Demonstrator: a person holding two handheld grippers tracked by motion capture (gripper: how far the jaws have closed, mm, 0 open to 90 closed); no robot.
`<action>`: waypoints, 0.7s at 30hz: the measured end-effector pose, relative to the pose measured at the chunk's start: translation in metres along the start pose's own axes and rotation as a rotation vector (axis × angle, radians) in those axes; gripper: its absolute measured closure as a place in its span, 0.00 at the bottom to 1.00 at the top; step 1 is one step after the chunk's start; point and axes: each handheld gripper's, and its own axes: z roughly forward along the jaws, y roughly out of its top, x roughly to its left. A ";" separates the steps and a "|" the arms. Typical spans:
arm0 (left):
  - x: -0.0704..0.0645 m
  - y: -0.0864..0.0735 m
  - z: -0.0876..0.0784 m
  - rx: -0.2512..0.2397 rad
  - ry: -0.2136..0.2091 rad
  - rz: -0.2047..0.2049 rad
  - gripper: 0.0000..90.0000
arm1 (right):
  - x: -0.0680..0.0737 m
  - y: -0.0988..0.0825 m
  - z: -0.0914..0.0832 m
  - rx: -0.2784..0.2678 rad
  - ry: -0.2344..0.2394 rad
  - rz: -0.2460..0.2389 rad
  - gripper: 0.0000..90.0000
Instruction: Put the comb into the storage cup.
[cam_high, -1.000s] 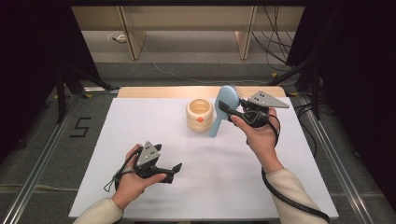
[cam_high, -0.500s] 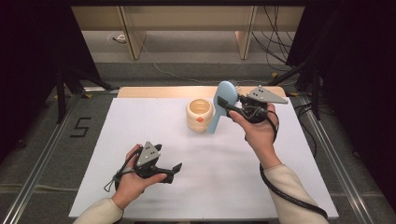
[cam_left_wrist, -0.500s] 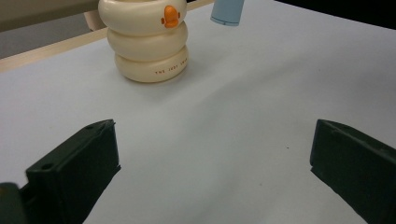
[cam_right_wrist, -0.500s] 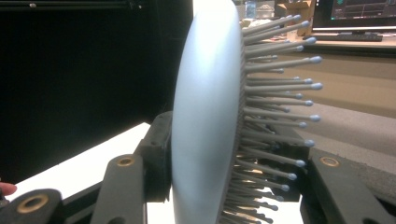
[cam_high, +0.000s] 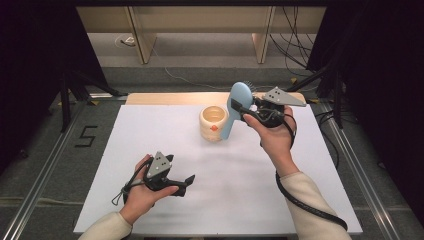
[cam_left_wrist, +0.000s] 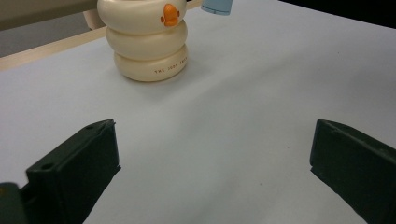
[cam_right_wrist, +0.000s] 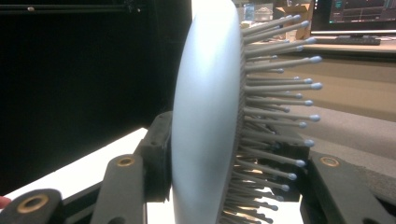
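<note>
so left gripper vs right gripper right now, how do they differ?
The left gripper is open with nothing between its jaws; the right gripper is shut on the blue hairbrush. The left one sits low by the white table, near its front edge; the right one is raised beside the cream cup. Both are black, hand-held, with a grey plate on top.

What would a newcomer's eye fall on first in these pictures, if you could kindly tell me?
Most striking is the pale blue plastic hairbrush with rows of ball-tipped bristles, clamped in the right gripper and held above the far part of the white table. Just beside its handle end stands a cream ringed holder with a small orange mark on its side. Nearer the person, the left gripper rests low over the table, jaws apart with nothing between them.
</note>
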 end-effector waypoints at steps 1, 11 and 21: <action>0.000 0.000 0.000 -0.001 0.001 0.000 0.01 | 0.000 0.001 0.000 0.000 -0.001 -0.001 0.57; 0.000 0.000 0.000 -0.002 -0.001 0.000 0.01 | -0.001 0.007 0.004 -0.005 -0.004 -0.001 0.57; 0.000 0.000 0.000 -0.001 -0.001 0.000 0.01 | -0.003 0.014 0.008 -0.012 -0.008 -0.001 0.57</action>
